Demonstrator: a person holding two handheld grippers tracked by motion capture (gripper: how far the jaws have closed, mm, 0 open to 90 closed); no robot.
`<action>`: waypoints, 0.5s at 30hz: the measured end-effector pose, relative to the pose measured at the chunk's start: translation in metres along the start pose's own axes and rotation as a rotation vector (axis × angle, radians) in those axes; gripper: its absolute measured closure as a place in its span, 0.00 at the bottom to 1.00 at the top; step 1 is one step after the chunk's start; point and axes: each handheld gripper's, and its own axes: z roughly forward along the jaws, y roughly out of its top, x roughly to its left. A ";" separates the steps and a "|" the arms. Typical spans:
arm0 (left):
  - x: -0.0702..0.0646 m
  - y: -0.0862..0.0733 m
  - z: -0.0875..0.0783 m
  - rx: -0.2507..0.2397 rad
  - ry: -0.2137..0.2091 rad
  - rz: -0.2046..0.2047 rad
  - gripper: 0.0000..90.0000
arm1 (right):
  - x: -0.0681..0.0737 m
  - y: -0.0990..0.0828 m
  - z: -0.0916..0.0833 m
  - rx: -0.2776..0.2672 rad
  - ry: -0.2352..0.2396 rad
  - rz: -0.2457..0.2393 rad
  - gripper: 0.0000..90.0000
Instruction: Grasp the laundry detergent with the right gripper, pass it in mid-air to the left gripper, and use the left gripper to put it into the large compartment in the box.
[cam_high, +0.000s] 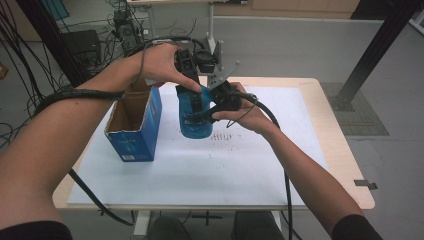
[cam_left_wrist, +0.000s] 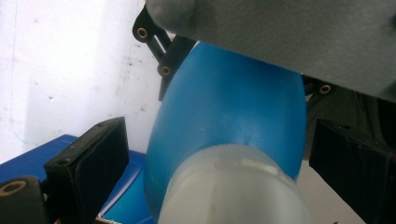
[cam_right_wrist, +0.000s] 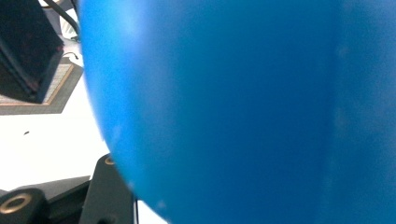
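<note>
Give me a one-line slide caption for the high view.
Both hand-held tools meet on a blue bottle held above the white table sheet, beside an open blue cardboard box.

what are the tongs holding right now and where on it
The right tongs clamp the blue bottle by its body. The left tongs straddle its cap end, jaws apart from it.

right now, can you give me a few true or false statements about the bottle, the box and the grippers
1. The blue bottle is held up above the table. True.
2. The blue box lies flat with its lid shut. False: it stands upright with its top open.
3. The right gripper is shut on the bottle. True.
4. The bottle is inside the box. False: it is beside the box, to its right in the high view.
5. The left gripper has its jaws on either side of the bottle's pale cap. True.
</note>
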 end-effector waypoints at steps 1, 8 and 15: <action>0.000 0.000 0.000 0.002 0.001 0.003 0.06 | -0.001 0.000 0.000 -0.007 0.002 -0.004 0.49; 0.001 -0.001 0.000 0.001 0.000 -0.004 0.06 | -0.001 0.000 0.001 0.004 -0.001 0.002 0.49; 0.001 0.000 0.000 0.005 0.005 0.003 0.06 | -0.001 0.000 0.000 -0.001 0.001 0.006 0.49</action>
